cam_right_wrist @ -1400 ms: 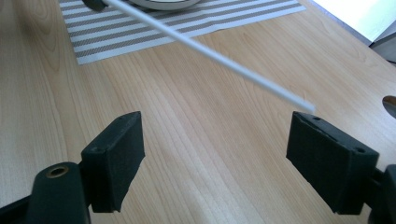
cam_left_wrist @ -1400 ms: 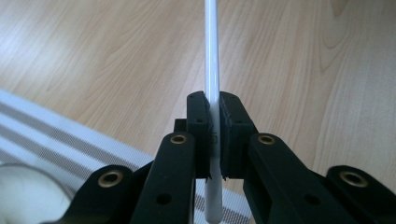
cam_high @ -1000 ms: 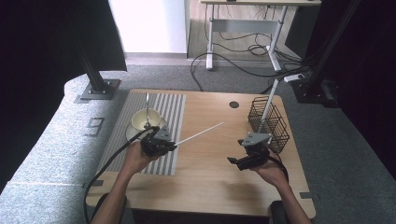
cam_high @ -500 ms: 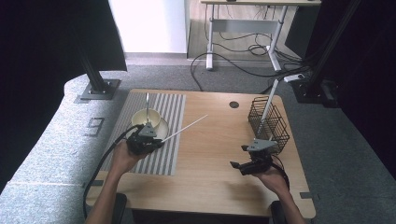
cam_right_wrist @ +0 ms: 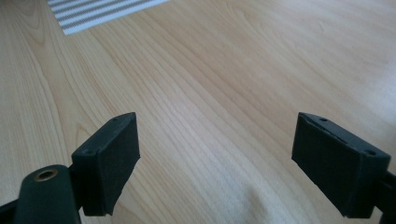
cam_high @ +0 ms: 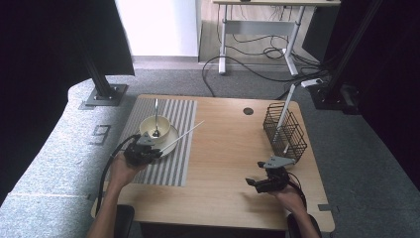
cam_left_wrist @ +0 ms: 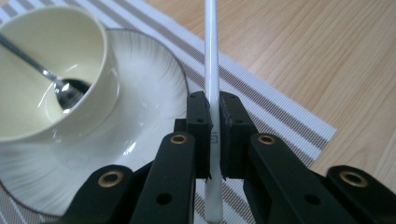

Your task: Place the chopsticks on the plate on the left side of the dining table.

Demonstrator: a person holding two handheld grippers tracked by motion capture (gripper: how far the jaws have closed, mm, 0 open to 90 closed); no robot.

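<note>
Since the earlier frames, the white stick (cam_left_wrist: 211, 70) in my left fingers (cam_left_wrist: 213, 135) has travelled left across the desk (cam_high: 233, 163), and now it points over the rim of the saucer (cam_left_wrist: 154, 88). My left fingers are closed tight on this stick; it passes between the pads and reaches out over the striped mat (cam_left_wrist: 280, 112). Just beside it, on the saucer, stands the cream cup (cam_left_wrist: 60, 74) with a spoon (cam_left_wrist: 51, 81) inside. My right fingers (cam_right_wrist: 215, 158) have come lower; they stand wide apart above bare wood and hold nothing. A wire basket (cam_high: 285, 131) stands beyond my right hand (cam_high: 289, 196).
</note>
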